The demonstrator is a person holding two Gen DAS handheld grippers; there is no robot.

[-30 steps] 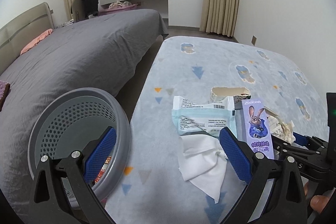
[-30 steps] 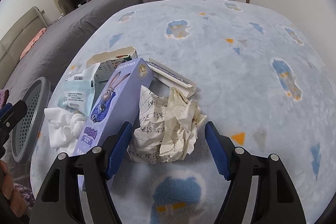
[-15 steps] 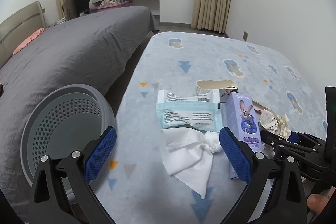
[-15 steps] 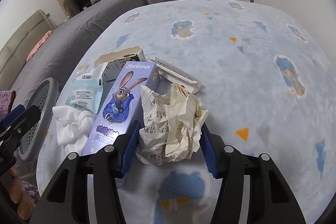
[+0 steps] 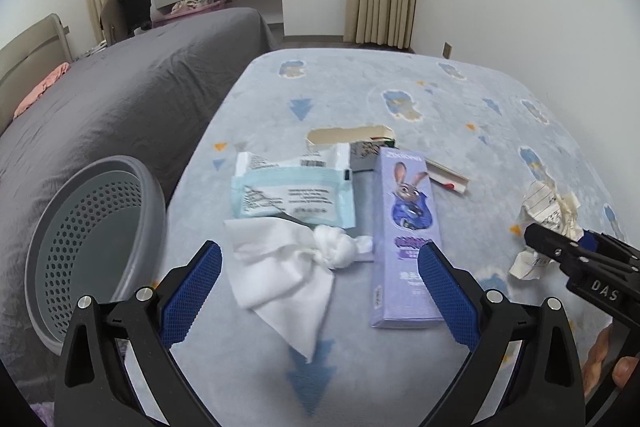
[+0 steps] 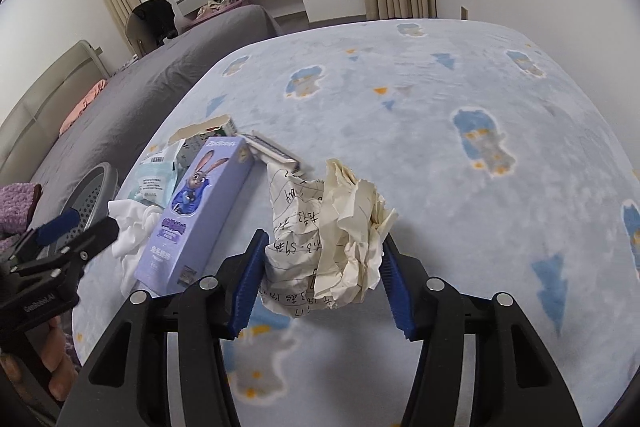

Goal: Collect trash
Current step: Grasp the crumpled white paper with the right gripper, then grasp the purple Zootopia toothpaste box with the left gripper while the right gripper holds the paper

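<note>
My right gripper (image 6: 324, 241) is shut on a crumpled ball of written paper (image 6: 344, 211) and holds it just above the pale blue blanket (image 6: 440, 155). From the left wrist the same paper (image 5: 548, 203) shows at the far right. My left gripper (image 5: 320, 255) is open, with its blue pads either side of a knotted white tissue (image 5: 288, 267) that lies on the blanket. A purple rabbit-print box (image 5: 404, 227) lies by the right pad. A grey perforated basket (image 5: 96, 235) stands to the left, tilted toward me.
Behind the tissue lie a pale blue wipes packet (image 5: 292, 191), a torn carton (image 5: 348, 137) and a flat small box (image 5: 448, 181). A bed with a grey cover (image 5: 120, 99) runs along the left. A wall and curtains stand at the back.
The right jaws closed on the crumpled paper and carried it right, away from the purple box. The left gripper moved right, from the basket to over the tissue.
</note>
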